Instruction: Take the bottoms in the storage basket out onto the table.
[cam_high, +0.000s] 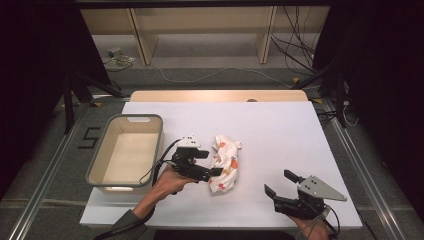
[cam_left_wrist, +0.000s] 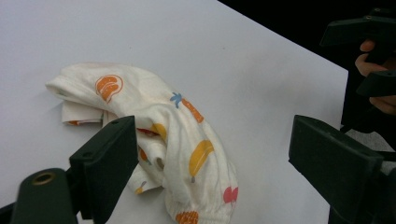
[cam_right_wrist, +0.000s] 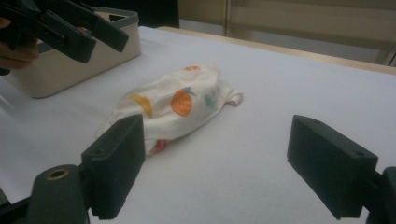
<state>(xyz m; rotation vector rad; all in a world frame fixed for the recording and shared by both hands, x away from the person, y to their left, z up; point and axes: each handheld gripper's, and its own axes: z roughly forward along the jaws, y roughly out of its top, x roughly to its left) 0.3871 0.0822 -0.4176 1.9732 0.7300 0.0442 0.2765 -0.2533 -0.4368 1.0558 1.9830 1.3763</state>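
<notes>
The cloth (cam_high: 225, 164) is a small cream garment printed with orange, yellow, blue and pink fruit shapes, and it lies crumpled in a long bundle on the white table (cam_high: 280, 130), a little toward 7 o'clock from the table's middle. The left gripper (cam_high: 212, 162) is at the cloth's 9 o'clock side with its jaws spread wide; in the left gripper view the cloth (cam_left_wrist: 159, 140) lies between and below the two jaws, and I cannot tell if a jaw tip touches the fabric. The right gripper (cam_high: 280, 182) rests near the table's front edge, at 4 o'clock from the cloth and well apart from it, also with jaws spread and nothing between them. The beige bin (cam_high: 125, 150) stands at 9 o'clock from the cloth, close to the table's left edge. Toward 12 and 3 o'clock the white surface is wide and free, while the front edge is near to both hands. The left gripper view shows details that the high view does not: a gathered elastic hem at the near end and a folded layer tucked under the far end. The right gripper view shows the cloth (cam_right_wrist: 177, 105) from the side as a low hump, with the bin (cam_right_wrist: 79, 56) behind it and the left gripper (cam_right_wrist: 88, 35) raised above the table.
</notes>
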